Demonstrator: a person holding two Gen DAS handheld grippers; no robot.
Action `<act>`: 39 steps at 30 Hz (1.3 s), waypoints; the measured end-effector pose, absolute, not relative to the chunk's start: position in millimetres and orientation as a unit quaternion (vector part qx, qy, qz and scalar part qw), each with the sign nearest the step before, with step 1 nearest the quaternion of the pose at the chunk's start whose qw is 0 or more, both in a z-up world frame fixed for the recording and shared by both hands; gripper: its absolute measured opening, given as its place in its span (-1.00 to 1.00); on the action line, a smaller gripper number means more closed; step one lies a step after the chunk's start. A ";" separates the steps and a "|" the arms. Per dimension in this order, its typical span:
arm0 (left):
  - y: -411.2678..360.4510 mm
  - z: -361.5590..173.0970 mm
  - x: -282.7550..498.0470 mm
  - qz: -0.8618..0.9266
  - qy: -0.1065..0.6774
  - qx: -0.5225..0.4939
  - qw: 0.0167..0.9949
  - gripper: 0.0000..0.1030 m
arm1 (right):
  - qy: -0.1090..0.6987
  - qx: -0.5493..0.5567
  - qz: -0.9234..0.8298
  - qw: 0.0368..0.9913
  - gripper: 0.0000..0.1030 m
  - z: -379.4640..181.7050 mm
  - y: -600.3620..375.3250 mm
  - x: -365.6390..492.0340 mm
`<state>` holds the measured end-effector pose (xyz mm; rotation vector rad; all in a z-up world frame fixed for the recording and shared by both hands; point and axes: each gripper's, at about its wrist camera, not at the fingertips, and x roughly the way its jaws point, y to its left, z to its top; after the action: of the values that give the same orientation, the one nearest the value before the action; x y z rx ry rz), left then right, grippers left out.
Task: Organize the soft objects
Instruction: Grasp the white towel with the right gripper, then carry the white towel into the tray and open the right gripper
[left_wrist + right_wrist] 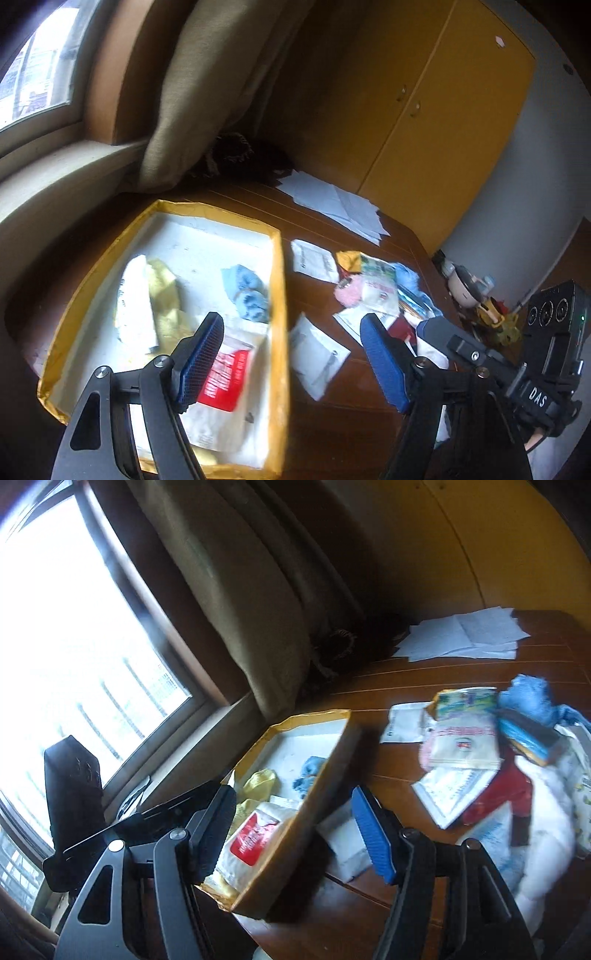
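Both grippers, left and right, are wide open and empty; the pile lies at right of the frame, nearer the right one.

the letters "das" stand in white on the black body of the right gripper, seen from the left wrist. the red-and-white packet in the yellow box carries white print too blurred to read.

a yellow-walled tray with white floor is seen on a dark brown tabletop; blue pads line each claw.
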<state>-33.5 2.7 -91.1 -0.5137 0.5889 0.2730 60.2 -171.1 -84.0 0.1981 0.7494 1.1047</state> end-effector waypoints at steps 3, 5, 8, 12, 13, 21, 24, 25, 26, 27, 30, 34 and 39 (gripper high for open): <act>-22.1 -98.6 -11.6 0.114 0.318 -0.228 0.913 0.53 | 0.361 0.121 0.472 0.795 0.26 -85.8 -213.2 81.2; -33.3 -104.9 0.8 0.090 0.336 -0.226 0.910 0.53 | 0.363 0.131 0.445 0.808 0.26 -89.8 -237.2 92.3; -47.5 -114.8 18.6 0.065 0.362 -0.232 0.901 0.53 | 0.367 0.141 0.403 0.827 0.26 -95.7 -264.3 107.1; -64.7 -124.5 34.9 0.035 0.384 -0.235 0.892 0.53 | 0.390 0.144 0.348 0.840 0.18 -108.5 -276.9 128.1; -68.4 -125.8 37.0 0.031 0.387 -0.235 0.891 0.53 | 0.400 0.144 0.341 0.839 0.16 -112.9 -278.7 133.4; -86.7 -160.7 76.2 -0.036 0.439 -0.283 0.852 0.53 | 0.451 0.134 0.316 0.824 -0.26 -140.2 -270.8 152.2; -93.2 -166.4 88.5 -0.050 0.440 -0.285 0.850 0.42 | 0.454 0.118 0.303 0.830 -0.42 -140.9 -265.8 149.2; -95.5 -167.7 92.1 -0.046 0.443 -0.283 0.849 0.34 | 0.453 0.117 0.302 0.830 -0.45 -140.9 -265.1 148.6; -97.8 -169.0 94.8 -0.046 0.444 -0.283 0.849 0.14 | 0.451 0.113 0.301 0.833 -0.46 -140.4 -264.5 147.4; -100.7 -170.4 98.3 -0.048 0.446 -0.283 0.848 -0.10 | 0.450 0.112 0.299 0.834 -0.48 -140.3 -264.1 146.7; -108.4 -173.1 100.6 -0.062 0.453 -0.287 0.842 -0.47 | 0.445 0.100 0.293 0.840 -0.52 -139.8 -261.0 144.3; -100.9 -159.8 85.3 -0.049 0.433 -0.283 0.855 -0.61 | 0.433 0.106 0.299 0.844 -0.57 -134.4 -264.3 139.0; -76.7 -144.1 58.3 -0.041 0.411 -0.306 0.858 -0.64 | 0.409 0.129 0.320 0.845 -0.58 -123.6 -264.7 122.3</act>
<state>58.3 -76.7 -144.1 -0.6430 0.8633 -0.0859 122.3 -264.7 -123.6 0.2722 0.8637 0.6747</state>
